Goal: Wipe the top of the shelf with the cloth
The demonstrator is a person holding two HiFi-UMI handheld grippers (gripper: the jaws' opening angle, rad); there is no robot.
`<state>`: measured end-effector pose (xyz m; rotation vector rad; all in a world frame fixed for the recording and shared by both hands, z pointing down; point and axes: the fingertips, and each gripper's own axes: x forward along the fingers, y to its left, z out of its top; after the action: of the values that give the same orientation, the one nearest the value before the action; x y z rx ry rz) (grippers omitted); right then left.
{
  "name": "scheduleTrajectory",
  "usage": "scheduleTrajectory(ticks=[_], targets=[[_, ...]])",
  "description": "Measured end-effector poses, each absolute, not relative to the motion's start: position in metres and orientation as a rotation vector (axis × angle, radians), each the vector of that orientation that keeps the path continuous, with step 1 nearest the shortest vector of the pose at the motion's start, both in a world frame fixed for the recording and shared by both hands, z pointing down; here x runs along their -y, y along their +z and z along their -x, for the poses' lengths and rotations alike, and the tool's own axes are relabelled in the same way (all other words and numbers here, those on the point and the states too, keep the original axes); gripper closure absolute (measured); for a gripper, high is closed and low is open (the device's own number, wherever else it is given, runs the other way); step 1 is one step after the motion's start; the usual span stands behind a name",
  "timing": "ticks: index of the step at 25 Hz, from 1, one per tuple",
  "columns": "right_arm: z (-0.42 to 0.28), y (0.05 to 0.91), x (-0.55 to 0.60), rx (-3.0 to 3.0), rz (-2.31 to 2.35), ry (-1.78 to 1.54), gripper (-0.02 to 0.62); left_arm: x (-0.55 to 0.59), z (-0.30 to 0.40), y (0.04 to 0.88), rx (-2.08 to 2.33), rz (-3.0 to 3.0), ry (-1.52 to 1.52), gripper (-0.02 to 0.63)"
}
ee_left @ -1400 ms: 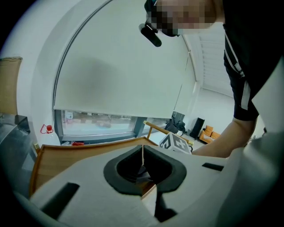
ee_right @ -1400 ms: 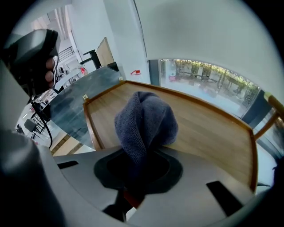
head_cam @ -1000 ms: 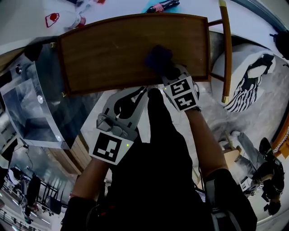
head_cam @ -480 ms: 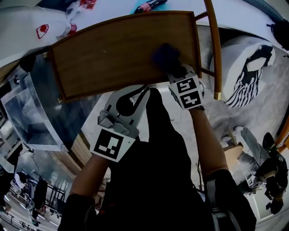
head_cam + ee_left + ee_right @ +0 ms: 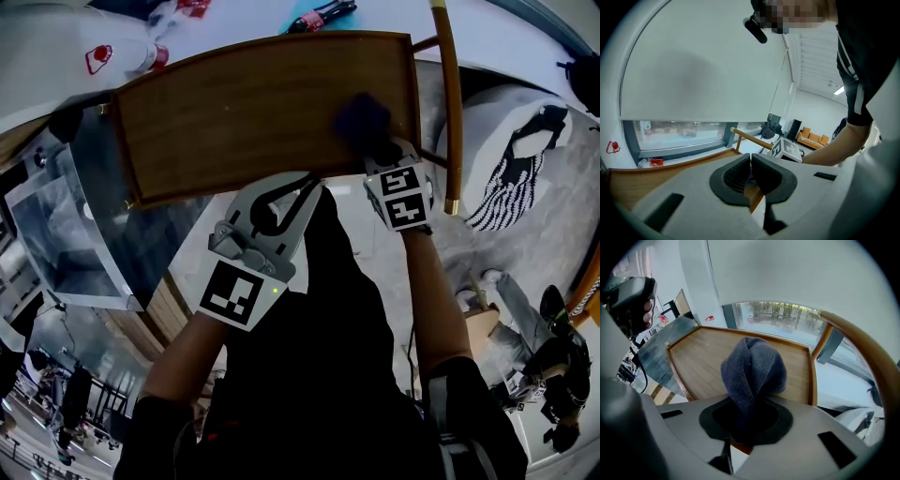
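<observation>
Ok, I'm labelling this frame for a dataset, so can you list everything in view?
shelf top: one, brown wood with a raised rim, centre of the head view.
cloth: one, dark blue, bunched, on the right part of the shelf top.
rail: one, light wood, along the shelf's right side.
panel: one, shiny grey, at the shelf's left end.
bottle: one, dark with a red label, lying beyond the shelf.
striped item: one, black and white, low at the right.
left gripper: one, grey, jaws together on nothing, by the shelf's near edge.
right gripper: one, grey, shut on the cloth.
</observation>
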<state>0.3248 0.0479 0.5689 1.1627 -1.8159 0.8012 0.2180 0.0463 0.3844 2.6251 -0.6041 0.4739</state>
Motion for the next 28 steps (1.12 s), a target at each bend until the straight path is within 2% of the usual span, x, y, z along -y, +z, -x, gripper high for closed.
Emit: scheduleTrajectory(ticks=[28], targets=[[-0.185,0.455,0.032,2.048,-1.094,0.612,0.541,0.026,-0.081,0.305,0.914,-2.65,0.374,0.58]])
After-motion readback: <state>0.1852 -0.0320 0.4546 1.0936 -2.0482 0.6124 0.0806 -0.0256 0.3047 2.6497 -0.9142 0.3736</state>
